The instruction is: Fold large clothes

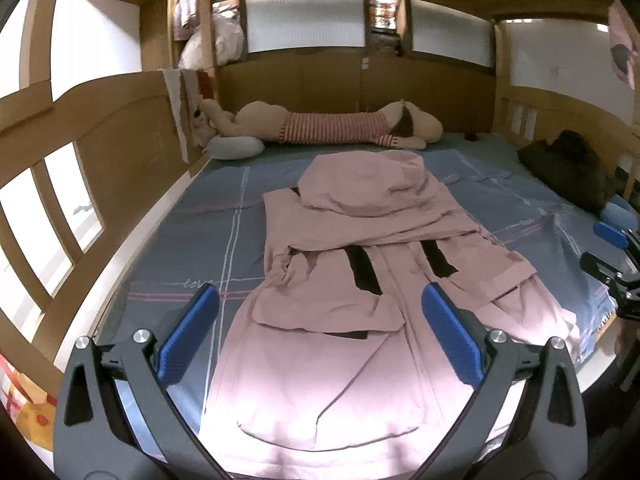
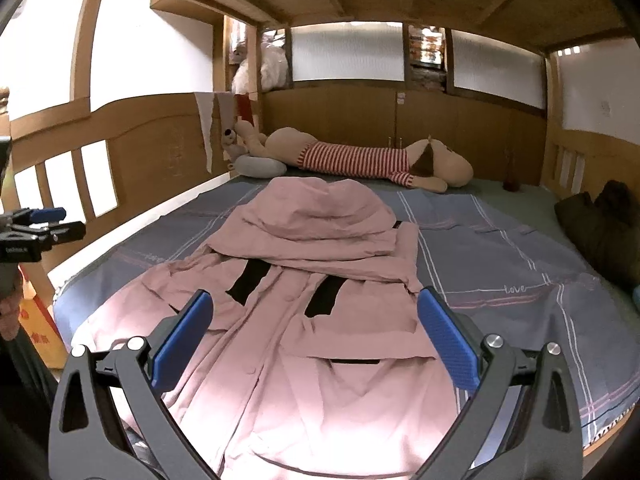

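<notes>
A large pink hooded coat lies spread flat, front up, on the blue-grey checked bedsheet, hood towards the far end, hem nearest me. It has black strips on the chest and flap pockets. It also shows in the right wrist view. My left gripper is open and empty, hovering above the coat's lower part. My right gripper is open and empty, hovering above the same lower part from the right. Each gripper shows at the edge of the other's view: right, left.
A long plush dog in a red striped shirt lies across the far end of the bed beside a grey cushion. A dark garment sits at the right edge. Wooden bed rails bound the left side.
</notes>
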{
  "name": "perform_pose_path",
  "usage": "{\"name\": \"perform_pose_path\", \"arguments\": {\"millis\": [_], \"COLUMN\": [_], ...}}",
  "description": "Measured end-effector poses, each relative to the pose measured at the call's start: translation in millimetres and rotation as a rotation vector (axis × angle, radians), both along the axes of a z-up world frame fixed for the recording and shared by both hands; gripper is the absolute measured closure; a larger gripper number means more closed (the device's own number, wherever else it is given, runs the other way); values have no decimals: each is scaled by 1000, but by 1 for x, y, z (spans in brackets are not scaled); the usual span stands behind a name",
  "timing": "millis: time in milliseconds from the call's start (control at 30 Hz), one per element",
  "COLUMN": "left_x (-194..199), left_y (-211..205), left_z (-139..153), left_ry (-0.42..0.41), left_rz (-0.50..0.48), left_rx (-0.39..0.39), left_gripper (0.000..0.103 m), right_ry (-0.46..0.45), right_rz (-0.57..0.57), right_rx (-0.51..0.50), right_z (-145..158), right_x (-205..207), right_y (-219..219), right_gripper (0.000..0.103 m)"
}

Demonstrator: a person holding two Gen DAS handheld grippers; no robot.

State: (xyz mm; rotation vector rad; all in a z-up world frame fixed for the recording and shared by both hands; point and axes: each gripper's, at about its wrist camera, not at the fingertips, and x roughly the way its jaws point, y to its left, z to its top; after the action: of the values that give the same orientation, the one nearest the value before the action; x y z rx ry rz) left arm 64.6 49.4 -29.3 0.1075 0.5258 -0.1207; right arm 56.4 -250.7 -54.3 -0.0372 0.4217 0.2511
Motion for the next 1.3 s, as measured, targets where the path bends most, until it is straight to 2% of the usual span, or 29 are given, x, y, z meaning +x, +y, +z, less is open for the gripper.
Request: {"name": "perform_pose_path", "arguments": {"millis": [133, 233, 367, 400, 500, 633, 700, 900, 1133, 1300], "left_x": [-10, -19, -29, -32, -43, -54, -55, -62, -67, -86], "left_y": [-7, -17, -39, -46, -62, -75, -79, -67, -57, -59], "left_z": [-12, -26, -55, -66, -94, -122, -127, -118, -137, -142], "left_ry": [5, 12, 13, 10, 23, 83, 108, 131, 184, 149], "left_rz": [-44, -97, -174, -198, -275, -373, -371, -353, -337, -371], "left_rx": [76, 152, 355, 433, 588, 693, 733, 651, 685, 684], "left_gripper": [2, 2, 2, 2, 2, 2, 2, 2, 2, 2], "right_ry": [-13, -21, -46, -61, -79, -87, -96, -84, -43, -31], "right_rz": [42, 77, 159, 177, 265, 331, 364, 401, 381, 357], "right_rx": [-66, -182, -402, -446, -542, -640, -602, -568, -625, -681], "right_z": [-11, -27, -56, -63, -87, -100, -94, -86, -103, -121], "right_x": [-13, -25, -45, -51, -64, -66, -64, -62, -75, -92], "right_y": [14, 31, 60, 66, 81, 100, 107, 118, 116, 108], "right_gripper": [1, 1, 1, 1, 1, 1, 1, 1, 1, 1]}}
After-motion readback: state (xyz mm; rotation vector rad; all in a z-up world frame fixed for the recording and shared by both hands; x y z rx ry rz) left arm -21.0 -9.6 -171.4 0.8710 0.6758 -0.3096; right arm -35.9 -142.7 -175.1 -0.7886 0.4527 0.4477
